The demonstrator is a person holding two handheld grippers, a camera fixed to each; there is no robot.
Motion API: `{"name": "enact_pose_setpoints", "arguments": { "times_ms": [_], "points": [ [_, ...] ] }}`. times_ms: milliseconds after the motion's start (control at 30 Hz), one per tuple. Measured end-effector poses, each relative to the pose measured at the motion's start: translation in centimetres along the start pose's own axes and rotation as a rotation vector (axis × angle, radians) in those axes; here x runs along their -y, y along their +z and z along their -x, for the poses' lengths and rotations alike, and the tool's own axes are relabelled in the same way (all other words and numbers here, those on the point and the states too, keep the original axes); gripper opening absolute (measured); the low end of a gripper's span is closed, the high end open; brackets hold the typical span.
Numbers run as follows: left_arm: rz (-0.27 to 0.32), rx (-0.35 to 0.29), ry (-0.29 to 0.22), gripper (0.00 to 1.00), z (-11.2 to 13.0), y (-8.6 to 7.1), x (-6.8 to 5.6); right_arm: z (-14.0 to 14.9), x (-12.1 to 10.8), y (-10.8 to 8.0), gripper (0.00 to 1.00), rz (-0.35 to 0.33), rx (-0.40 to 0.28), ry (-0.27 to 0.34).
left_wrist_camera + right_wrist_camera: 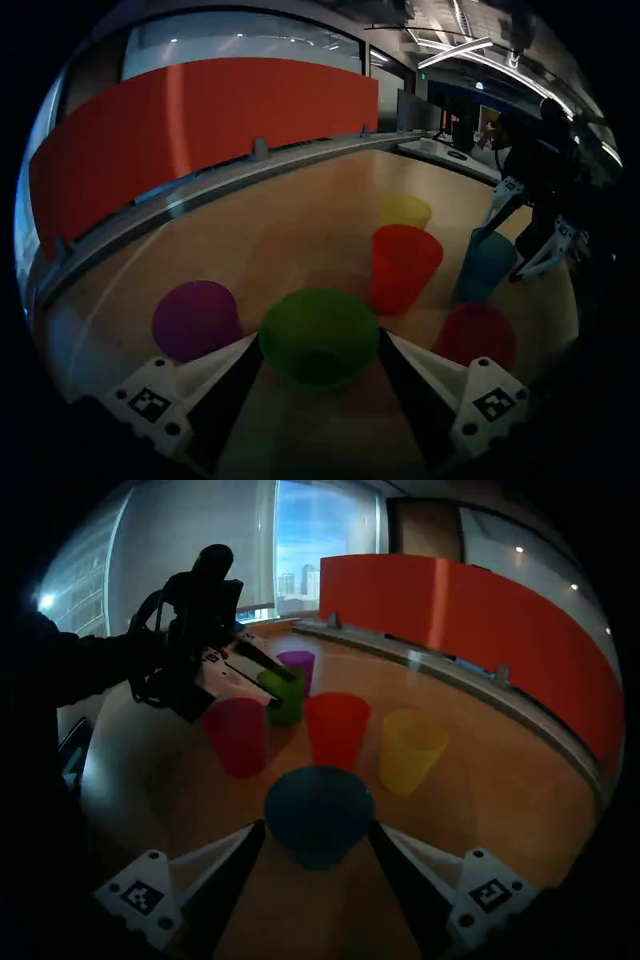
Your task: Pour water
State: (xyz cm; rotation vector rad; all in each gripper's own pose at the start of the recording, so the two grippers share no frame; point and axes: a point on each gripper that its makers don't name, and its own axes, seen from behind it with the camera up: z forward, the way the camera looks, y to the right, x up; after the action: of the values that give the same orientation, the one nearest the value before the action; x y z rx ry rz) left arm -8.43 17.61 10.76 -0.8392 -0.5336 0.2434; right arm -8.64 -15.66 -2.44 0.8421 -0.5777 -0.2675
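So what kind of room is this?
Probably an office or lab high in a city building: a long wooden table with an orange divider panel, a big window showing distant towers, and strip lights on the ceiling.

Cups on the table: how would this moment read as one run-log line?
left gripper: flanks green cup, grip unclear | right gripper: flanks blue cup, grip unclear | both upright | pouring: not begun

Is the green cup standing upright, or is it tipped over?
Upright: the green cup stands on the table, open rim up, between the fingers of the left gripper.
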Motion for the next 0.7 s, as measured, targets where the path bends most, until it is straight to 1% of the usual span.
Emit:
{"name": "enact_pose_setpoints", "arguments": {
  "times_ms": [33,233,467,700],
  "points": [
    [-0.004,0.001,0.000,0.98,0.00,0.03,0.09,-0.02,0.01,0.02,1.00,-0.001,0.000,0.000],
    [-0.020,0.015,0.007,0.87,0.33,0.06,0.36,-0.19,-0.03,0.05,1.00,-0.003,-0.002,-0.002],
    [-0.024,0.020,0.025,0.86,0.39,-0.05,0.28,-0.32,-0.03,0.19,1.00,-0.003,-0.001,-0.005],
    [-0.023,0.021,0.020,0.86,0.38,-0.03,0.34,-0.64,0.07,0.82,1.00,-0.006,-0.007,-0.006]
  ]
}}
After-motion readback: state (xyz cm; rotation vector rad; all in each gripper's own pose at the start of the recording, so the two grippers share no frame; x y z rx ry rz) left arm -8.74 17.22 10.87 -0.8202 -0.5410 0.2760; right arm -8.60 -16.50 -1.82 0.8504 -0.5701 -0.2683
